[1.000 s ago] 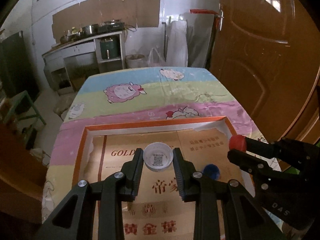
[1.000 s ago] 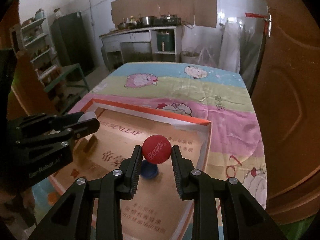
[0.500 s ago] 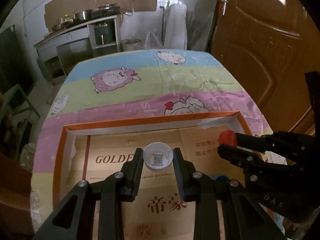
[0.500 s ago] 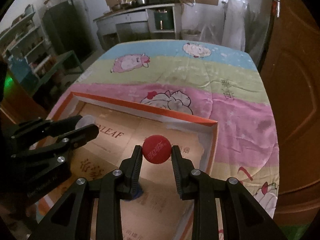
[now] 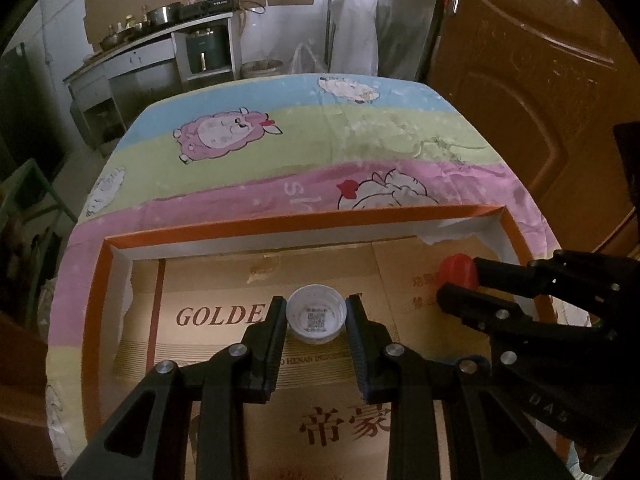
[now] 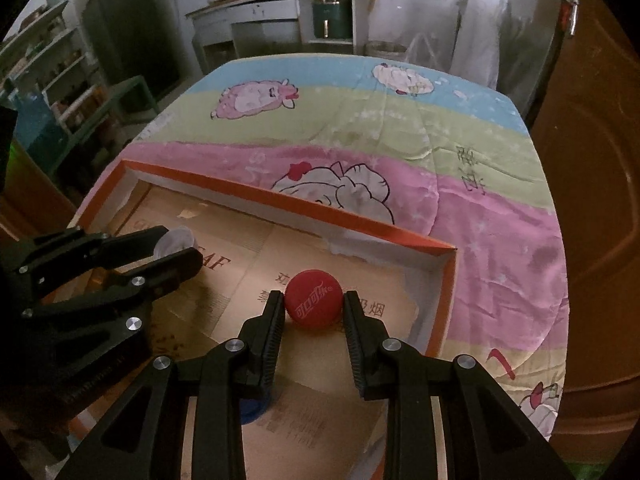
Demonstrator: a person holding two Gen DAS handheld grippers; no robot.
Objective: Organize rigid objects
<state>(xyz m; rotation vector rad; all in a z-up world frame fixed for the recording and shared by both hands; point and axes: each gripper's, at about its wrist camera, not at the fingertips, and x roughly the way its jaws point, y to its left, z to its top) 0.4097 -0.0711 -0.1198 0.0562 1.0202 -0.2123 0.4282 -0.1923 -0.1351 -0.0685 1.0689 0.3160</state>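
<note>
Both tongs have moved farther along the shallow orange-rimmed cardboard tray (image 5: 280, 222), toward its far wall. The left gripper (image 5: 316, 316) pinches a round white plastic bottle cap (image 5: 316, 315), hollow side up, while the right gripper (image 6: 314, 305) pinches a round red plastic bottle cap (image 6: 314, 299). A blue cap (image 6: 252, 408) lies on the tray floor beneath the right fingers.

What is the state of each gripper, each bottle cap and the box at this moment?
left gripper: shut on the white cap.
white cap: held, open side facing the camera.
right gripper: shut on the red cap.
red cap: held, printed top facing the camera.
blue cap: lying in the box, partly hidden.
cardboard box: open.
</note>
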